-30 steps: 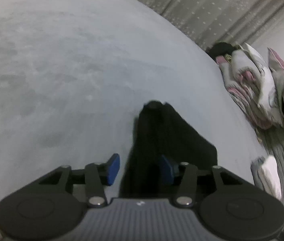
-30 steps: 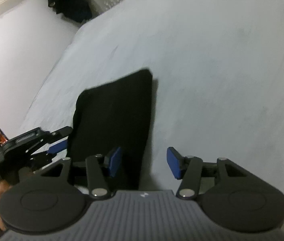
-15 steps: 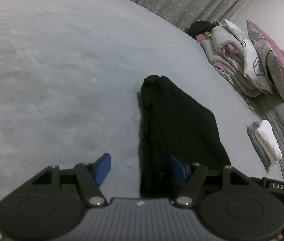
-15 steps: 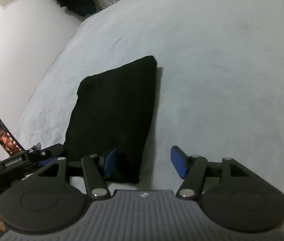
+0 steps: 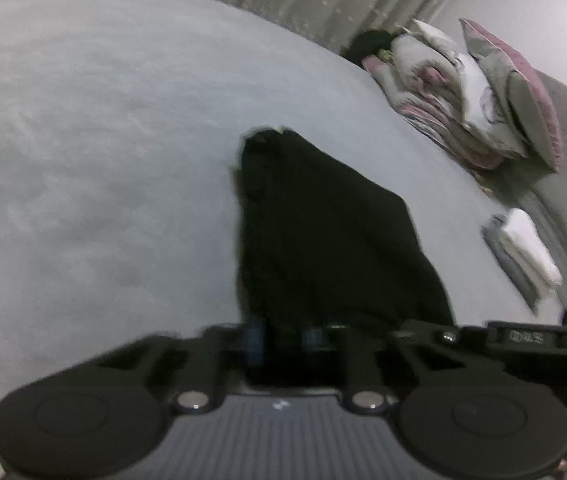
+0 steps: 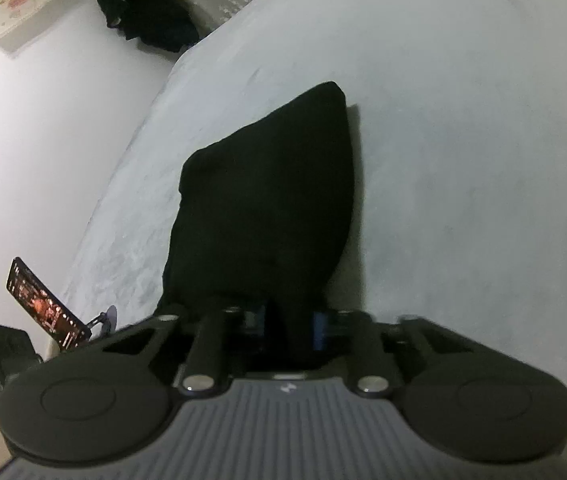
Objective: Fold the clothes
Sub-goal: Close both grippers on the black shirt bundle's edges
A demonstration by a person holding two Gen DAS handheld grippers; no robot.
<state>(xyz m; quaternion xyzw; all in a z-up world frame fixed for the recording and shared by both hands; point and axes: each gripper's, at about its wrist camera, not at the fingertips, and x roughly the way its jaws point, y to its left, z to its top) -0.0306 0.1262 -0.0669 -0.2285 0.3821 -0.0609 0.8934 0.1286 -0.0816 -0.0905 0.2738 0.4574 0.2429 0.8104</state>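
Both my claws have just closed from wide onto the near edge of the folded black cloth garment (image 5: 323, 240) lying on the grey bed (image 5: 103, 160). My left claw (image 5: 279, 338) and right claw (image 6: 289, 326) pinch its corners, so I judge the next fold can begin.

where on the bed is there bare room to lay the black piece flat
Bare grey bed spreads wide left of the black garment. Crowded along the far right: piled bedding and a folded stack. Both grippers, left gripper, right gripper, pinch it.

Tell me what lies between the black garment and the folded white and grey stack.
Only bare grey bedcover between black garment and stack, in the left wrist view.
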